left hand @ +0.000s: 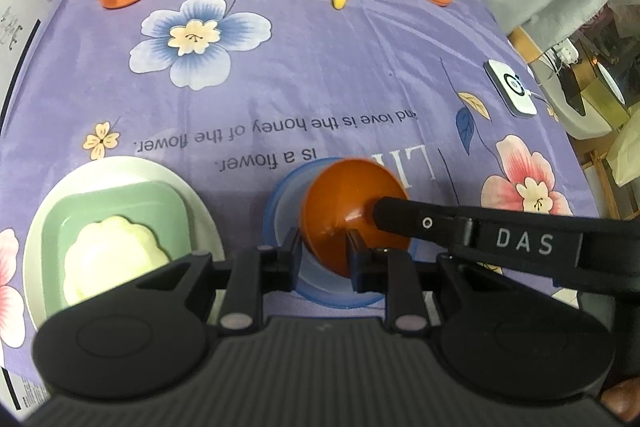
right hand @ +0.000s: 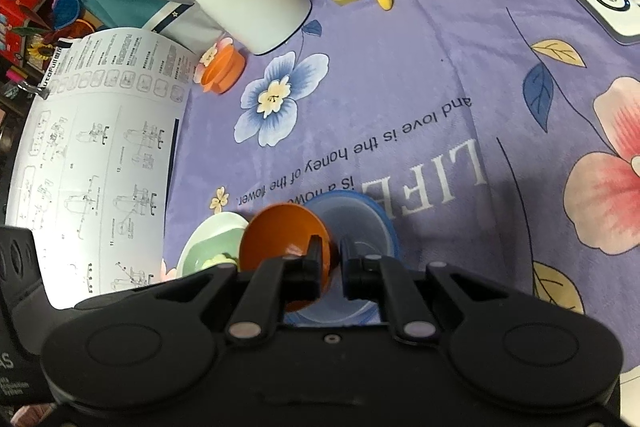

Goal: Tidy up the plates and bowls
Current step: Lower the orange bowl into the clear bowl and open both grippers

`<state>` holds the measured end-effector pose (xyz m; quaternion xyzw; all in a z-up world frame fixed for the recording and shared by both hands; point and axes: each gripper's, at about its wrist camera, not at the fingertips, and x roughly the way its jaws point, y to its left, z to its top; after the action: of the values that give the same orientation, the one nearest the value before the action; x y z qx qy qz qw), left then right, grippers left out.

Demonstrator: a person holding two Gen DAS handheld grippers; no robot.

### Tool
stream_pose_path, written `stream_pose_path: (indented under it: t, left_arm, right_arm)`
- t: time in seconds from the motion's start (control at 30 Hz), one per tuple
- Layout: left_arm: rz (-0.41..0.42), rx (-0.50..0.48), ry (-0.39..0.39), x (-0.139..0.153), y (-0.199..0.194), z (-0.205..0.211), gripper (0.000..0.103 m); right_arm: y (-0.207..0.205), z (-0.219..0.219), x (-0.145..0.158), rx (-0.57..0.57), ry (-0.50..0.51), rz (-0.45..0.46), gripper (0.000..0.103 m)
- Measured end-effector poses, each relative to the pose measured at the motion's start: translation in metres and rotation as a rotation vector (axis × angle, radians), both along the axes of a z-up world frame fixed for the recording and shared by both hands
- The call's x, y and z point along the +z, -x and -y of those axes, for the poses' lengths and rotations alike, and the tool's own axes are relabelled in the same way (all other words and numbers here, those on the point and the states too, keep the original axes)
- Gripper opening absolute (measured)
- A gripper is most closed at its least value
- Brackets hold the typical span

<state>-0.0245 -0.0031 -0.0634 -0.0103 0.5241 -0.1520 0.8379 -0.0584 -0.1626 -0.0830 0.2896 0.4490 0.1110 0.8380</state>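
- The orange bowl (left hand: 352,211) is off the tabletop (left hand: 320,75), tipped on its side directly above the blue bowl (left hand: 280,203), which sits on the purple flowered cloth.
- In the left wrist view the left gripper (left hand: 325,247) has a finger on each side of the orange bowl's lower edge; the fingers look pressed against it, so I judge it is gripping the bowl, though the contact itself is partly hidden.
- The right gripper (right hand: 330,254) has its fingers drawn close with the orange bowl's (right hand: 280,239) rim between them, so it is clamped on that rim. In the left view its black finger reaches onto the bowl's outer wall.
- To the left of the blue bowl, just beside it, a white plate (left hand: 192,187) carries a green square dish (left hand: 120,203) with a pale scalloped dish (left hand: 116,255) inside.
- Handling, as a judgement: the orange bowl looks like thin glossy plastic, so light and stiff but slippery. A pinch on the rim, one finger inside and one outside, suits it best; the sloped wall would let fingers slide off.
- Being tilted, it could swing or twist in a one-point pinch, so level it before lowering.
- The blue bowl also looks like light plastic and may skid on the cloth if nudged, so the orange one should go down straight into it rather than be pushed in sideways.
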Motion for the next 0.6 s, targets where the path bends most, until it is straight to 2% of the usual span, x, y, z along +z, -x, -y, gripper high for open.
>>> stream_pose_path:
  t: [0.4,0.5,0.53,0.6]
  left_arm:
    - [-0.003,-0.032,-0.045,-0.013,0.003,0.012,0.025]
    - [0.011,-0.028,-0.063,-0.014,0.003,0.013,0.033]
    - [0.023,-0.027,-0.069,-0.012,0.004,0.013,0.042]
    - [0.042,-0.028,-0.07,-0.008,0.005,0.013,0.051]
  right_arm:
    - [0.002,0.006,-0.007,-0.009,0.02,-0.025,0.011]
    - [0.002,0.008,-0.01,-0.015,0.023,-0.034,0.013]
    - [0.001,0.008,-0.011,-0.014,0.018,-0.037,0.015]
    - [0.001,0.009,-0.012,-0.012,-0.003,-0.037,0.02]
